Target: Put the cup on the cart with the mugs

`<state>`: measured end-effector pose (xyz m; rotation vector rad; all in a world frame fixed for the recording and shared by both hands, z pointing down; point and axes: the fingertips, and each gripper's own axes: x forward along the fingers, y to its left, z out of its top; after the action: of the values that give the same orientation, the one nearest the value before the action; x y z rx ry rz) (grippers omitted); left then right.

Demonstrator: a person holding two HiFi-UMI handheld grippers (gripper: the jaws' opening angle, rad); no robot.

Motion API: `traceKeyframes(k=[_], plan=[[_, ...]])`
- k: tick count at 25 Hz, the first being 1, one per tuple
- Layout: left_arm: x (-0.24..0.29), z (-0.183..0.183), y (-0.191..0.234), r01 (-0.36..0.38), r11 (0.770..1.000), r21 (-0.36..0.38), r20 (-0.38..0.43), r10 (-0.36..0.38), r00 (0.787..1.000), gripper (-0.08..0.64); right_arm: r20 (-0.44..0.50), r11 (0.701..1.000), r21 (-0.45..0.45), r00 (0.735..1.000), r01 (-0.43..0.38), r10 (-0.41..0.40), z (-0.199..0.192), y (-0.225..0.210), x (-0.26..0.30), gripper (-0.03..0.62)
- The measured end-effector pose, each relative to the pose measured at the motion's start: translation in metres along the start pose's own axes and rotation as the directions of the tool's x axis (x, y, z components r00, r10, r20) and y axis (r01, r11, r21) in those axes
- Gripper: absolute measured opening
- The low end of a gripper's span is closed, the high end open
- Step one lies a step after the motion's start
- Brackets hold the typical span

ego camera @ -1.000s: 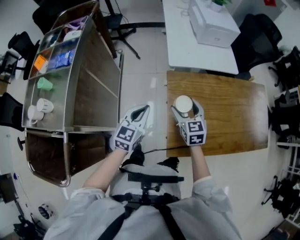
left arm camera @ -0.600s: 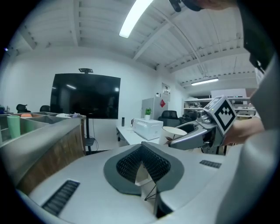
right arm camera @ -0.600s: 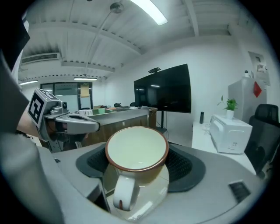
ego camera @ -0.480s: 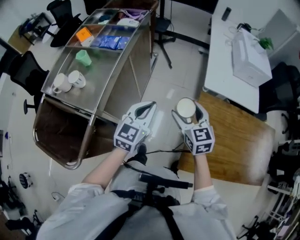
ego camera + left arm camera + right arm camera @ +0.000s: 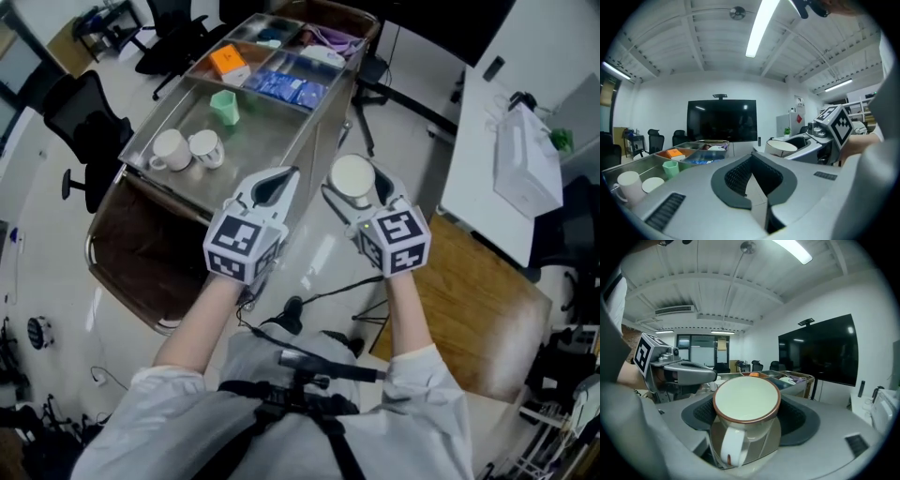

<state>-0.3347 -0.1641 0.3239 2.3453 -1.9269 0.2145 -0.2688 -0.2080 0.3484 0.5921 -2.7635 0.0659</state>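
Observation:
A white cup point(image 5: 353, 175) with a brown rim sits upright between the jaws of my right gripper point(image 5: 357, 185), which is shut on it. In the right gripper view the cup point(image 5: 746, 399) fills the jaws, its handle turned toward the camera. It hangs in the air just off the right edge of the steel cart point(image 5: 272, 131). Two white mugs point(image 5: 170, 148) point(image 5: 205, 145) stand on the cart's near left end, with a green cup point(image 5: 224, 105) behind them. My left gripper point(image 5: 272, 185) is shut on nothing over the cart's near edge; its view shows the mugs point(image 5: 629, 183) at lower left.
Trays at the cart's far end hold an orange box point(image 5: 228, 61) and blue packets point(image 5: 286, 86). A wooden table point(image 5: 487, 309) lies behind to my right, next to a white table point(image 5: 487, 178). Black office chairs point(image 5: 89, 122) stand left of the cart.
Both grippers have swung left from the wooden table to the cart. The right gripper has carried the cup along, and the cart now lies straight ahead.

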Motion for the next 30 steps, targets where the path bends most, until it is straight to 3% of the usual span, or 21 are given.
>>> traceKeyframes(k=[6, 12, 19, 23, 30], plan=[[-0.026, 0.011, 0.074, -0.092, 0.995, -0.031, 0.024, 0.093, 0.995, 0.002, 0.023, 0.996, -0.013, 0.995, -0.094, 0.094, 0.055, 0.032, 0.077, 0.397], [-0.023, -0.003, 0.133, -0.214, 0.973, -0.084, 0.003, 0.215, 0.977, 0.002, -0.006, 0.986, -0.012, 0.986, -0.166, 0.166, 0.076, 0.043, 0.157, 0.397], [-0.012, -0.020, 0.180, -0.331, 0.934, -0.136, -0.030, 0.330, 0.944, 0.002, -0.081, 0.975, -0.023, 0.973, -0.220, 0.217, 0.077, 0.049, 0.239, 0.397], [-0.005, -0.026, 0.190, -0.354, 0.923, -0.150, -0.040, 0.352, 0.935, 0.002, -0.129, 0.974, 0.012, 0.966, -0.225, 0.224, 0.066, 0.047, 0.267, 0.396], [-0.004, -0.035, 0.202, -0.390, 0.904, -0.175, -0.050, 0.387, 0.921, 0.002, -0.218, 0.964, -0.002, 0.941, -0.265, 0.258, 0.048, 0.054, 0.300, 0.397]])
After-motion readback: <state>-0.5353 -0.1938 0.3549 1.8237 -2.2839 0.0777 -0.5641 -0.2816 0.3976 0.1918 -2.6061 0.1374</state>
